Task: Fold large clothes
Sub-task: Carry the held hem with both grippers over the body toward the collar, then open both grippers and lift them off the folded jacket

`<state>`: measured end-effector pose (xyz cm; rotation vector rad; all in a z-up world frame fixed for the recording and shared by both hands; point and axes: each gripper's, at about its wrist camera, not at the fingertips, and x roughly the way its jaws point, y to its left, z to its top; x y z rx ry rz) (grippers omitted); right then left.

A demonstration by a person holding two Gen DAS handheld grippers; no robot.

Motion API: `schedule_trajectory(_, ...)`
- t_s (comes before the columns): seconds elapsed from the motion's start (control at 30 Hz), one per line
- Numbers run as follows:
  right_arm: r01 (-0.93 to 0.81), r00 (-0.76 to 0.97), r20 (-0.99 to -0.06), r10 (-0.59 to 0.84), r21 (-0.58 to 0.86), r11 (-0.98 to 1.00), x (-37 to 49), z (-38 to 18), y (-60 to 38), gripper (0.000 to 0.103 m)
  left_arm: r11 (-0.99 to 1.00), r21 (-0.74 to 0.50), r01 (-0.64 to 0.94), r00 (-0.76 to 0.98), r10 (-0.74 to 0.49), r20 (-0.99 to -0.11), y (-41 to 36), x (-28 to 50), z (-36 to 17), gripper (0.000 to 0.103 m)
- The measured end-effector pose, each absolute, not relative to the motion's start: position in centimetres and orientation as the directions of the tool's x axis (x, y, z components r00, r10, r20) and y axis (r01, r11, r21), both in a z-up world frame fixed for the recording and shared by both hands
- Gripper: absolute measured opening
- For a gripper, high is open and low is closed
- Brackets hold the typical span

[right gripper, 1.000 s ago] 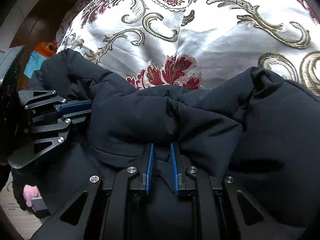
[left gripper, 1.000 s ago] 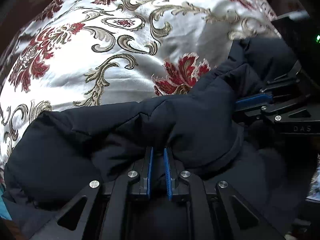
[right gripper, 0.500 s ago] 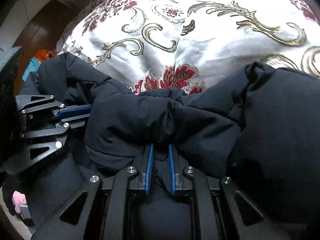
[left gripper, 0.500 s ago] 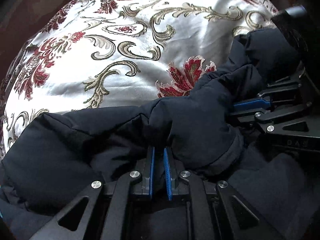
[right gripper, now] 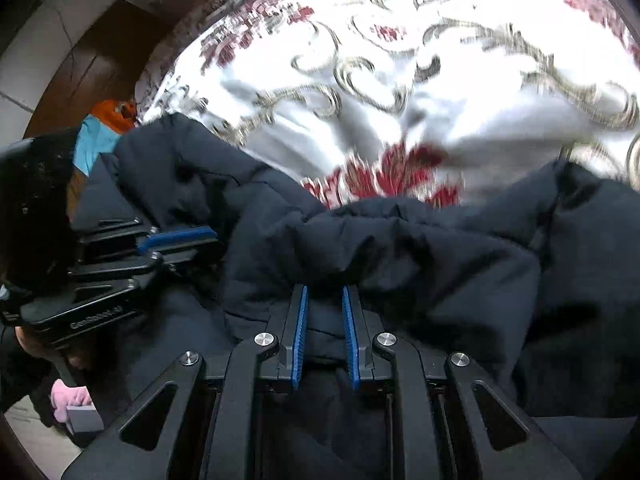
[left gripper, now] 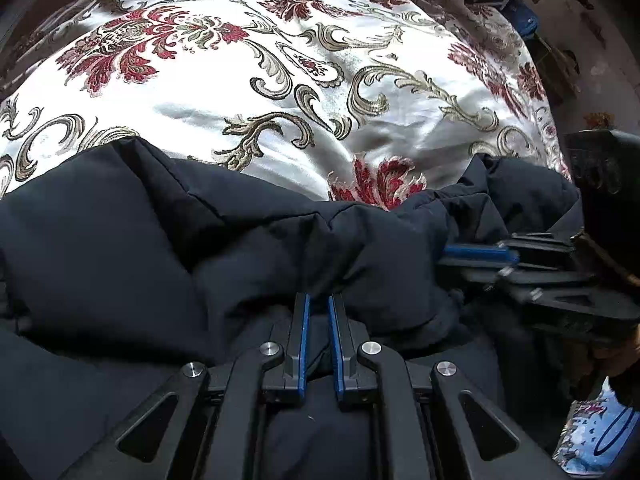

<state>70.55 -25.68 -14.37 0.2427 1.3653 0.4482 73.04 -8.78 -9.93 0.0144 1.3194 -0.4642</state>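
The dark padded jacket (left gripper: 248,248) lies bunched at the near edge of a bed covered by a glossy floral bedspread (left gripper: 224,92); the left gripper (left gripper: 318,308) is clamped tight on a puffy fold, and the right gripper (right gripper: 324,300), just beside it, has fabric between jaws that are opening slightly. The jacket looks soft, bulky and springy, likely to slide on the satin, so grip seams or hems. The bedspread beyond the jacket offers open room.
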Motion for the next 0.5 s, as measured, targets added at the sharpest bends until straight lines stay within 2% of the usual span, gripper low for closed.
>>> schedule_trajectory(0.23,-0.241,0.199,-0.922,0.332,0.283,0.928,69.3,-15.4,-23.6,0.011,0.918,-0.202,0.34,0.175,-0.273,-0.946,-9.6,72.9,-10.5,0.011)
schedule_trajectory(0.33,-0.207,0.239,-0.893,0.381,0.336,0.919,68.6,-14.3,-24.7,0.012,0.924,-0.191,0.332,0.184,-0.263,-0.947,-10.0,73.0,-10.5,0.011)
schedule_trajectory(0.43,-0.162,0.304,-0.875,0.376,0.342,0.926,66.9,-11.7,-26.6,0.022,0.93,-0.252,0.268,0.19,-0.307,-0.932,-9.2,72.7,-9.6,0.013)
schedule_trajectory(0.5,-0.162,0.362,-0.859,0.362,0.325,0.932,65.1,-9.6,-27.4,0.039,0.928,-0.293,0.229,0.209,-0.34,-0.917,-8.2,72.1,-8.7,0.014)
